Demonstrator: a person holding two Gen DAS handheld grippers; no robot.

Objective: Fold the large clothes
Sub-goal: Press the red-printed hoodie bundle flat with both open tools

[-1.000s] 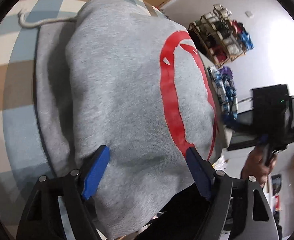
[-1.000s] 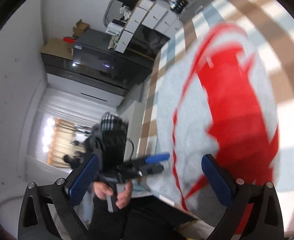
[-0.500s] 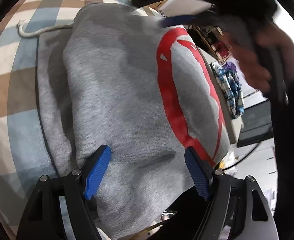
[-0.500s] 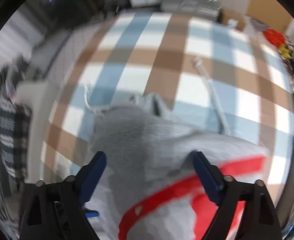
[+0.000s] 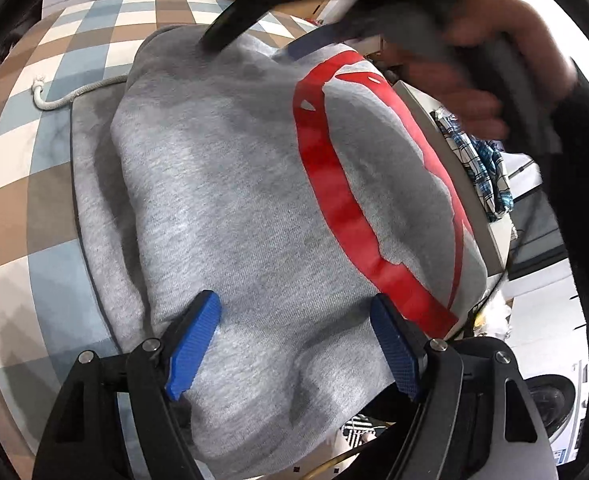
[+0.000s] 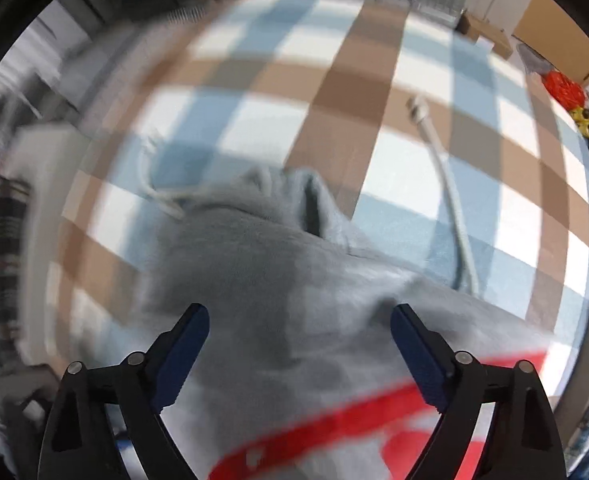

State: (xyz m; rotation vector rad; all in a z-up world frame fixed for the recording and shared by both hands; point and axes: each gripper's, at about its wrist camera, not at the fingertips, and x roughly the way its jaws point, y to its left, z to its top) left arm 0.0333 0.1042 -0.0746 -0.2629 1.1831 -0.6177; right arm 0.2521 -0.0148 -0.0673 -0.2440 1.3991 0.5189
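A grey hoodie (image 5: 234,200) with a red print lies folded on the checked tablecloth (image 5: 26,200), its near end hanging over the table edge. My left gripper (image 5: 294,344) stands wide over that near end, blue pads either side of a fabric bulge, not squeezing it. My right gripper (image 6: 298,344) points down over the hood end (image 6: 274,280); its jaws are opening, with grey fabric under and between them but not pinched. In the left wrist view a blurred black finger (image 5: 230,24) of the right gripper and the hand (image 5: 466,92) holding it show above the hood.
White drawstrings (image 5: 74,96) (image 6: 450,208) trail from the hood onto the cloth. The table's white edge (image 5: 454,152) runs along the hoodie's right side, with a checked garment (image 5: 482,168) beyond it. Red and yellow items (image 6: 566,88) and cardboard boxes (image 6: 554,36) are at the far right.
The right gripper swung from beside the table to point down over the hood end, its hand now filling the top of the left wrist view. The left gripper shifted and rolled slightly.
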